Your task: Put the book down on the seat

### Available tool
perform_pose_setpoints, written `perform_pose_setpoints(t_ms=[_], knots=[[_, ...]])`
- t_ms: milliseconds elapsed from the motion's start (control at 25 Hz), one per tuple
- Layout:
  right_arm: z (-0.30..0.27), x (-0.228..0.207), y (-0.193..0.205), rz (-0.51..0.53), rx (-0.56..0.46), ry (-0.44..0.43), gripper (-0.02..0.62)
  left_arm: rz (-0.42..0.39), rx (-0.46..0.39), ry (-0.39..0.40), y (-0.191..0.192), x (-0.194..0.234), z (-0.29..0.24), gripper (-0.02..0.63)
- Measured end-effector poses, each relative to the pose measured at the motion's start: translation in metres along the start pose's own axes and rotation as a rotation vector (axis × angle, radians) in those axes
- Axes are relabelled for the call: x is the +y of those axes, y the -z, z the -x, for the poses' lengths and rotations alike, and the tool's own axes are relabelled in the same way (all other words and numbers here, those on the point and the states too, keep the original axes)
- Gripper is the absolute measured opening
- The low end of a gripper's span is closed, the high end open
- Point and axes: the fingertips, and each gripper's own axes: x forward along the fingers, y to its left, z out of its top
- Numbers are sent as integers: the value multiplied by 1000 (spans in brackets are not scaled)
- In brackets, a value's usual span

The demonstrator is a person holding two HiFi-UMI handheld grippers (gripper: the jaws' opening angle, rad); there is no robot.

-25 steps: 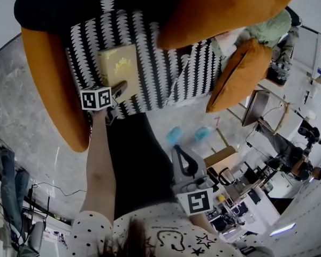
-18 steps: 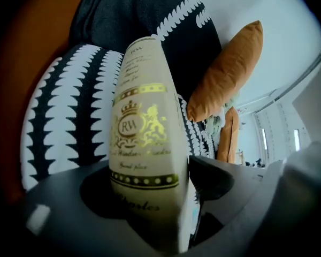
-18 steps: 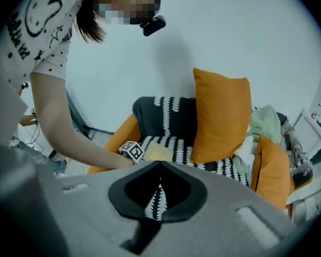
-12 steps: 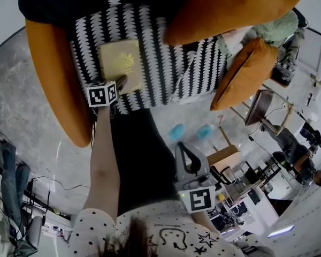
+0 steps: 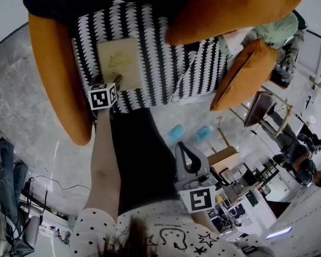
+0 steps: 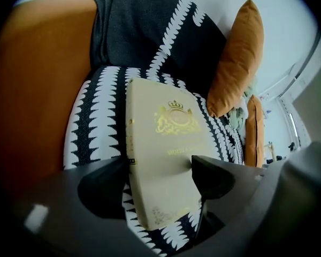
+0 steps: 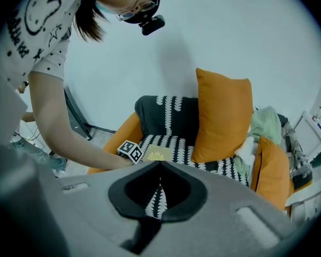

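Barely anything has shifted in the last half second: the book [image 5: 119,62] sits a touch higher and further left in the head view, and its gold crest catches less light than before. It is a thin, cream-coloured rectangle with a smooth cover, a stamped gold crown emblem and a line of gold lettering (too small to read). It lies face up on the seat [image 5: 160,63], a soft cushion of black fabric crossed by rows of white, feather-edged stripes. The book is on the seat's left part, near the rounded orange arm [image 5: 53,74] of the armchair. A plump orange cushion [image 5: 230,9] leans against the chair back, well apart from the book, and a second one [image 5: 245,74] stands at the seat's far right edge.

The left gripper [image 6: 159,165] is clamped on the near end of the book. One dark jaw presses its blunt tip onto the cover just below the lettering, and the other sits against the edge on the spine side. Its marker cube [image 5: 102,96] hangs at the seat's front edge, at the end of a bare forearm [image 5: 104,159].

The right gripper [image 7: 160,167] is held back over the person's lap with its jaws together, tips meeting, nothing between them.
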Motion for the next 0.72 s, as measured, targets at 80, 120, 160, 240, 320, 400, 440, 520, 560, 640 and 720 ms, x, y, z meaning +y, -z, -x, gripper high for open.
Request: perform_pose_setpoints(t_ms=[80,120,160,240,320,400,440,520,560,640,720], knots=[[0,-3,4,-5,2,-6,2,8,-5,-6,4,-1,-1,372],[-1,-4,7,-5,3,-7,2,13,-9,-8,6,-1,-3,359],[-2,-5,11,-3,3,-6,2,17,-15,-9,7,0,-5,346],[-3,-6,17,4,2,-1,2,21,-30,-12,10,-1,-9,320],[-4,-7,19,11,-2,-1,2,35,-47,-19,10,0,-8,293],[-3,-6,17,14,-3,-5,2,54,-64,-36,9,3,-2,246],[-2,-4,15,11,-4,-5,2,60,-70,-47,9,6,3,218],[2,3,13,7,-1,-6,2,59,-79,-68,13,13,16,169],[4,10,13,7,0,-8,2,58,-82,-75,16,18,23,148],[8,24,8,14,-5,-11,2,59,-87,-80,18,27,37,127],[8,32,1,19,-15,-11,2,60,-95,-85,12,32,45,110]])
